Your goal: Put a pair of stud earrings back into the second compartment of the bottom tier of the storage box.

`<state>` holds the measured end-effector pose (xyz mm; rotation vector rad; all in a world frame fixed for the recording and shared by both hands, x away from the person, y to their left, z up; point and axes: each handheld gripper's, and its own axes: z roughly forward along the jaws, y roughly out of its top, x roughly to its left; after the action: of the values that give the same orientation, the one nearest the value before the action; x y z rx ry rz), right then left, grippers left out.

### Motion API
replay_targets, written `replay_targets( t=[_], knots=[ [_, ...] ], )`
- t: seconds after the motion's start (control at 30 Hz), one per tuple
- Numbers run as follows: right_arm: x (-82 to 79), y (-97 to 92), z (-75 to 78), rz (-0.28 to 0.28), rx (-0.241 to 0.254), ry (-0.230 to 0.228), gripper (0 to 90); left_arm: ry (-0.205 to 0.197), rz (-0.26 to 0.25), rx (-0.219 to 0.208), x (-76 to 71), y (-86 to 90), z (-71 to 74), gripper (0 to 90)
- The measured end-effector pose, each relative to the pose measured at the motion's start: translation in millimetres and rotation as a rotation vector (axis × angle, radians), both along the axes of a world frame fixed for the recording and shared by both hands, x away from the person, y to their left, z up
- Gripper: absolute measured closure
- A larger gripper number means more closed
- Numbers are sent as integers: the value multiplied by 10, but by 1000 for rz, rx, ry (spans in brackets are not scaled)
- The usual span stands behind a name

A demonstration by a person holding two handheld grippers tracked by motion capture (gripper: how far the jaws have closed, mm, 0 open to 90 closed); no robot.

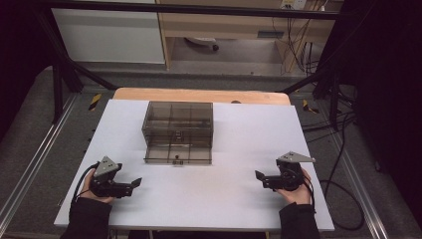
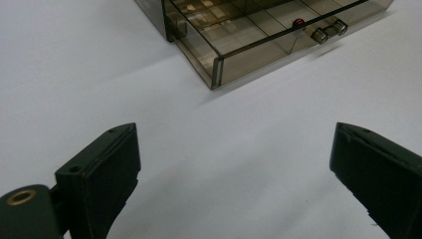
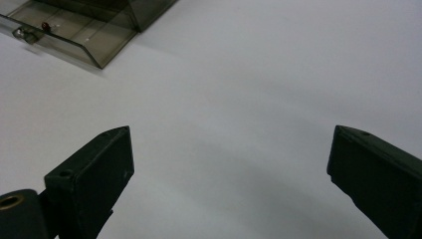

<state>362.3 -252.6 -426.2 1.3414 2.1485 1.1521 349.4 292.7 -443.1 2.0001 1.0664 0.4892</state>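
Note:
A smoky see-through drawer box [image 1: 177, 122] stands at the middle of the white table [image 1: 239, 149]. Its bottom drawer [image 1: 177, 155] is pulled out toward me. The left gripper view shows that drawer's front corner [image 2: 234, 55], two metal knobs [image 2: 328, 31] and a small red thing [image 2: 298, 22] inside it. The right gripper view also has the drawer [image 3: 74, 37] and the red thing [image 3: 45, 26]. My left gripper [image 1: 131, 186] rests near the front left, open and holding nothing [image 2: 234, 144]. Near the front right, my right gripper [image 1: 261, 179] is also open, jaws wide apart [image 3: 231, 144].
A wooden strip [image 1: 199, 94] runs along the table's far edge. Black frame posts [image 1: 59, 74] stand at both sides, and cables [image 1: 343, 149] trail over the floor at the right. A shelf unit [image 1: 224, 30] stands beyond the table.

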Motion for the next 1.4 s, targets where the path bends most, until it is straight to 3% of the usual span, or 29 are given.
replay_targets(
  t=[0.57,0.8,1.03,1.4],
  knots=[
    [-127,-253,-138,-47,-2,19,112,1,-2,3,1,-1,-2,61],
    [-161,-330,-151,-50,-6,28,199,0,0,-1,-1,3,0,61],
    [-197,-428,-169,-89,1,45,305,1,-4,4,1,-1,0,61],
    [-212,-443,-180,-130,-27,77,477,2,-5,2,-1,-1,0,61]
  ],
)
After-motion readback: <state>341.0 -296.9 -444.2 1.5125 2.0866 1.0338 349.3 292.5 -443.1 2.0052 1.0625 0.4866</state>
